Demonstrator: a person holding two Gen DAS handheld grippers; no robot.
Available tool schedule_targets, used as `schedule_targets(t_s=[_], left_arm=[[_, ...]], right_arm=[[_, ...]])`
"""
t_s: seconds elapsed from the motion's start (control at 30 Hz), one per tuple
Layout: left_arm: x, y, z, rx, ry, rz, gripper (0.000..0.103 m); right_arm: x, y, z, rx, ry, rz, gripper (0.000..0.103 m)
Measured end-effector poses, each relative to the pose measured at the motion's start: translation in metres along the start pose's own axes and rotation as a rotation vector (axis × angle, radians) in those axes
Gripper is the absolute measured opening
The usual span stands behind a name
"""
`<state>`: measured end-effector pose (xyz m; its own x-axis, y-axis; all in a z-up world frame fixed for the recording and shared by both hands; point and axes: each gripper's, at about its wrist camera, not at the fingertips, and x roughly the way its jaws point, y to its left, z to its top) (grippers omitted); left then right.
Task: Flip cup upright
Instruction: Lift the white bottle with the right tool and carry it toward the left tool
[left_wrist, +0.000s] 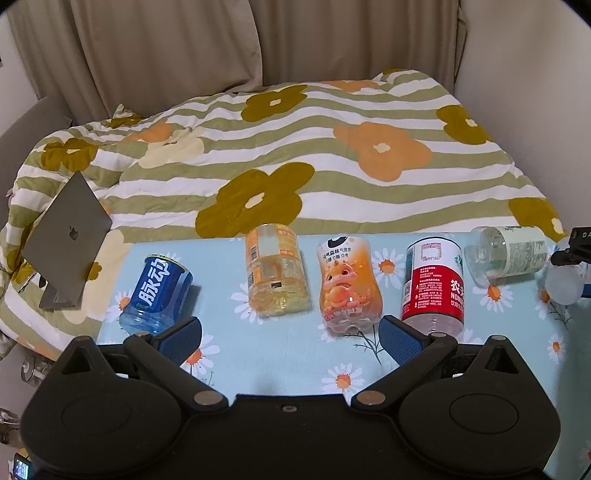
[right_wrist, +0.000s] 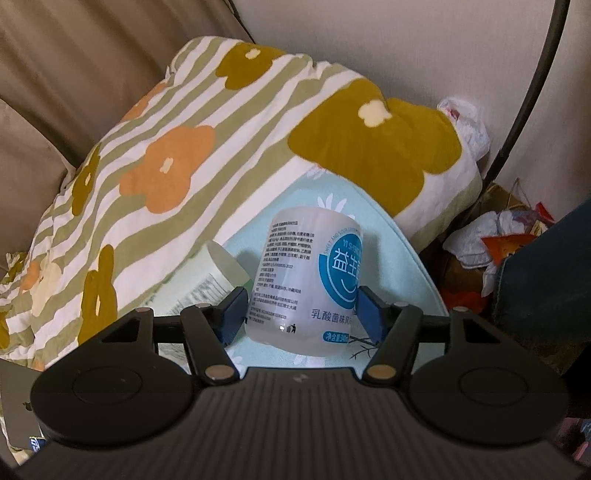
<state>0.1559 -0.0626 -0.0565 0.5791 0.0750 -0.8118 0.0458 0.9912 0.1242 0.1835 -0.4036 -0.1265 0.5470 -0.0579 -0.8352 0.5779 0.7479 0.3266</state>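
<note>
In the right wrist view a frosted white cup with a blue round label (right_wrist: 310, 280) sits between the blue pads of my right gripper (right_wrist: 301, 312), which is shut on its sides, over the blue daisy cloth (right_wrist: 399, 266). The same cup shows at the right edge of the left wrist view (left_wrist: 563, 284). My left gripper (left_wrist: 290, 332) is open and empty above the cloth, in front of a row of cut-bottle cups: blue (left_wrist: 159, 295), yellow (left_wrist: 275, 275), orange dragon (left_wrist: 349, 284), red and white (left_wrist: 434, 284). A clear cup with a pale green label (left_wrist: 506, 256) lies on its side.
A striped flower quilt (left_wrist: 295, 147) covers the bed behind the cloth. A grey laptop (left_wrist: 66, 232) leans at the left. A heap of wrappers and bags (right_wrist: 498, 236) lies to the right of the table, below a white wall.
</note>
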Motion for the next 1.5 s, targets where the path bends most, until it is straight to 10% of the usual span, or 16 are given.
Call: schedule_targets(t_s=[0.63,1.1,1.5], left_arm=[[-0.050,0.072,-0.058,-0.075,-0.077,-0.098,0.103],[-0.051,0.117,-0.126,-0.092,-0.003,-0.071,0.103],[-0.044,0.127,-0.140,-0.079,0.033,-0.083,0.103]], right_arm=[[-0.118,0.055,-0.113,-0.320,-0.031,0.068,0.079],[-0.092,0.103,-0.238,-0.581,0.187,0.201,0.079],[-0.071,0.113,-0.266,-0.681,0.246,0.191,0.085]])
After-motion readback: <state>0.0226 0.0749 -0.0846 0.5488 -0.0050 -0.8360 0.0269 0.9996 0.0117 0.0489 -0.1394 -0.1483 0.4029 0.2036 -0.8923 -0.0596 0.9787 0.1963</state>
